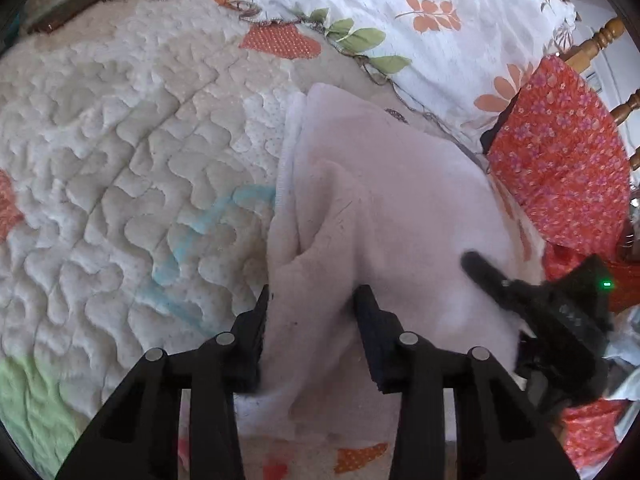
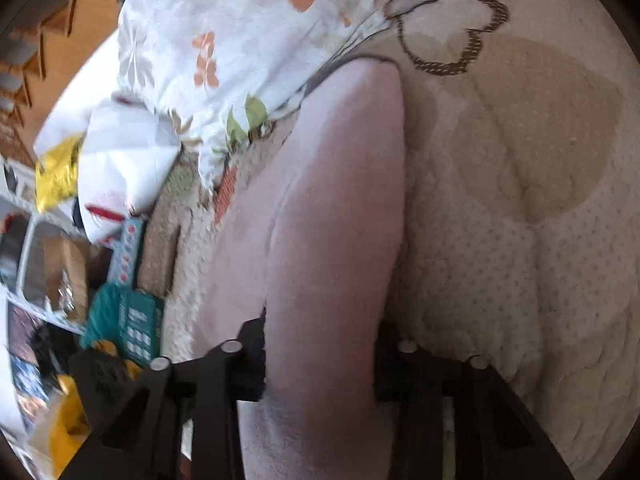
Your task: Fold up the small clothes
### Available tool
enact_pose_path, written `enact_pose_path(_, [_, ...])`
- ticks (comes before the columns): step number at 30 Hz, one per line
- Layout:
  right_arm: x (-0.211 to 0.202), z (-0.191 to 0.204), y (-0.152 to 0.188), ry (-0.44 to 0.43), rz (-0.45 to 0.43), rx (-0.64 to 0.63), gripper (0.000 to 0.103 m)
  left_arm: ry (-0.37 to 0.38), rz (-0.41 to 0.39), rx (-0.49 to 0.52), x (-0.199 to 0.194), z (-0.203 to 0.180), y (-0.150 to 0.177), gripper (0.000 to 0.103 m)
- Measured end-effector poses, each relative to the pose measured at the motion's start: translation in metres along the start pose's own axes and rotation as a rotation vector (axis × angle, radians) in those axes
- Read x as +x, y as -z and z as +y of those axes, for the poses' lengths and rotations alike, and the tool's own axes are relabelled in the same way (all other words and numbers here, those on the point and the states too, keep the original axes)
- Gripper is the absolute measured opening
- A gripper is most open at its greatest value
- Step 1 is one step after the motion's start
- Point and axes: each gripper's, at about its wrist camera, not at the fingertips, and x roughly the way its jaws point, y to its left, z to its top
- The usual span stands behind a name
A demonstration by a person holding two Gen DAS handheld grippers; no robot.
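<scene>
My left gripper [image 1: 314,312] has a bunched fold of the pale pink garment [image 1: 380,200] between its jaws, which stand fairly apart with the cloth filling the gap; they look pressed on it, though I judge the hold loose. The garment lies on the quilted bed cover [image 1: 120,140], its far end near the floral pillow [image 1: 420,20]. The risk on this side is that the thick bunch slides out once I lift, or that I have caught only the upper layer and the lower one stays behind, leaving a skewed fold.

Further right, my right gripper [image 1: 496,280] comes in over the garment's edge beside the red patterned cloth [image 1: 560,160]. In its own view it straddles a long roll of the same garment [image 2: 332,220], and I think it is clamped on it. If both hands pull at different speeds, the cloth may twist. I could also snag the red cloth.
</scene>
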Motion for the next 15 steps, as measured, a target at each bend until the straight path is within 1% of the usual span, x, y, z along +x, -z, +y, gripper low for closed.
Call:
enact_pose_path(1, [-0.007, 0.001, 0.0, -0.002, -0.006, -0.01, 0.03, -0.017, -0.009, 0.025, -0.002, -0.008, 0.003, 0.034])
enact_pose_path(2, [-0.015, 0.004, 0.001, 0.01, -0.014, -0.03, 0.03, -0.02, -0.009, 0.035, -0.003, -0.013, 0.006, 0.032])
enact_pose_path(5, [-0.043, 0.008, 0.001, 0.036, -0.045, -0.07, 0.029, 0.004, 0.012, 0.063, 0.0, -0.032, 0.019, 0.032])
enact_pose_path(7, [-0.061, 0.004, 0.001, 0.051, -0.058, -0.079, 0.029, 0.015, 0.026, 0.098, 0.003, -0.047, 0.032, 0.031])
enact_pose_path(9, [-0.08, -0.007, 0.0, 0.093, -0.071, -0.088, 0.029, 0.028, 0.045, 0.135, 0.007, -0.062, 0.044, 0.031])
enact_pose_path(11, [-0.093, -0.022, 0.0, 0.126, -0.08, -0.071, 0.029, 0.034, 0.068, 0.183, 0.012, -0.078, 0.056, 0.031])
enact_pose_path(14, [-0.1, -0.045, 0.0, 0.16, -0.071, -0.03, 0.03, 0.007, 0.054, 0.234, 0.015, -0.091, 0.064, 0.033])
enact_pose_path(15, [-0.099, -0.049, 0.0, 0.174, -0.064, -0.028, 0.035, 0.004, 0.053, 0.233, 0.016, -0.091, 0.064, 0.034])
